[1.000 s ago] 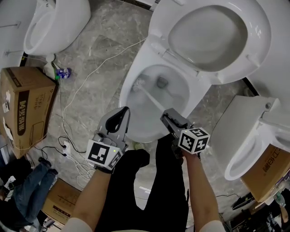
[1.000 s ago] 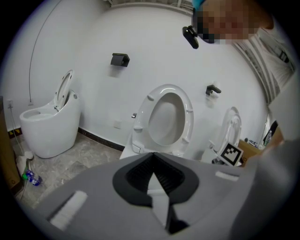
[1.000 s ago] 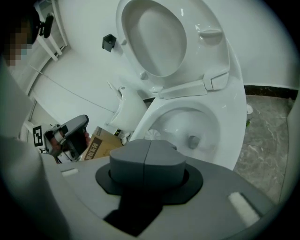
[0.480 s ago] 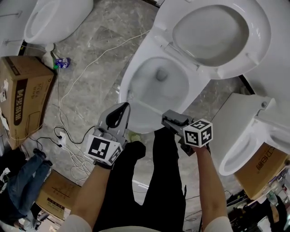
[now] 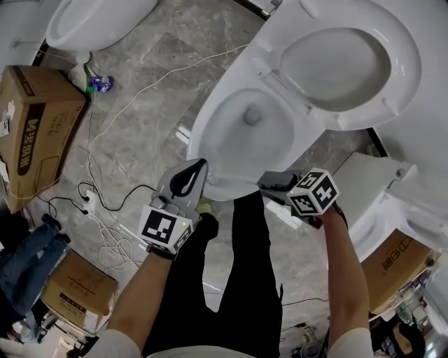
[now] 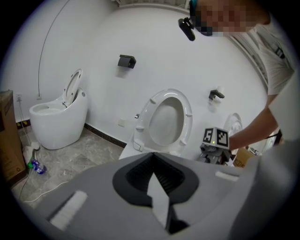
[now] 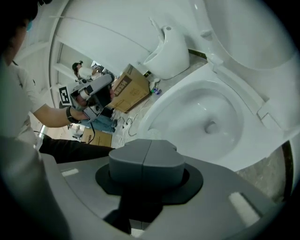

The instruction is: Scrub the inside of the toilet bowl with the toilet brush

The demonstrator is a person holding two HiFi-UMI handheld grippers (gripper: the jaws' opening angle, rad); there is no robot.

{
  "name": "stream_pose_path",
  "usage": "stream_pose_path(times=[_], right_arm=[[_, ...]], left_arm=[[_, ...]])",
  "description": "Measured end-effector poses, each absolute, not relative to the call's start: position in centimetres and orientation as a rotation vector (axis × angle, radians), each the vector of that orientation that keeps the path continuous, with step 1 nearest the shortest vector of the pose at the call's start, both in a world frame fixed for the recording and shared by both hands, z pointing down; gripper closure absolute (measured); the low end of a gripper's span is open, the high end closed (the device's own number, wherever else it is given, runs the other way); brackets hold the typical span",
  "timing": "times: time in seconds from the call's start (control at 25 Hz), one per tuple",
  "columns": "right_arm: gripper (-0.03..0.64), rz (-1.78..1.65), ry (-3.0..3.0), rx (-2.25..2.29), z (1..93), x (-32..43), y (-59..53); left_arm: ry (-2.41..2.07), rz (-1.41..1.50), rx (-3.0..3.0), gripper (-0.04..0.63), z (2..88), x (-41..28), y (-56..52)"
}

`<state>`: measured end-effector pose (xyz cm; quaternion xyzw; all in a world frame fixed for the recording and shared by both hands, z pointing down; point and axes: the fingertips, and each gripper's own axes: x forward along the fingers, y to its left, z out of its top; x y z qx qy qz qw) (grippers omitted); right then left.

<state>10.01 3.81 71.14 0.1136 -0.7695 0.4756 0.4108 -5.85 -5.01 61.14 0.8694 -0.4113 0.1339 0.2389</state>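
The white ceramic toilet bowl (image 5: 201, 137) (image 7: 187, 105) stands open on the grey marble-patterned floor (image 5: 150, 63). Its white oval seat and lid (image 5: 336, 59) (image 6: 168, 117) are tipped up behind it. The inside of the bowl is bare white, with the drain opening (image 5: 252, 115) near its middle.

The left gripper (image 5: 197, 168) (image 6: 152, 157), grey with dark inner pads and a marker cube at its back, hangs just outside the bowl's front-left rim. Its jaws are pressed together at the tips, with nothing from the scene between them.

The right gripper (image 5: 271, 182) (image 7: 149, 146), also grey with a marker cube, sits just outside the bowl's front-right rim and points across the bowl. Its jaws are closed flush against each other, with only a thin seam between them. Its own view shows nothing sticking out past them.

I cannot tell where the toilet brush is: no view shows it inside the bowl or beyond either pair of jaws.

The person's legs in black trousers (image 5: 245, 280) stand right in front of the bowl.

To the bowl's left, well apart, a second rounded white toilet (image 5: 98, 21) (image 6: 54, 119) stands by the wall. A brown cardboard box (image 5: 35, 119) stands nearer the person than that toilet. A thin white cable (image 5: 143, 94) trails over the floor between the box and the bowl.

To the bowl's right is another white ceramic fixture (image 5: 381, 185).
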Motion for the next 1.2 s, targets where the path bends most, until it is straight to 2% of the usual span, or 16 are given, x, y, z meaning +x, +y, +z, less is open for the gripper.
stream_pose_path(times=[0.64,1.2], right_arm=[[0.456,0.979,-1.812,0.07,69.9,11.7,2.4],[0.454,0.658,-1.633,-0.066,68.1,15.3,-1.6]], left_arm=[[-1.139,0.372,2.318,0.59,62.0,-4.1,-4.0],[-1.148,0.338,2.279,0.59,61.6,-2.0,-5.9]])
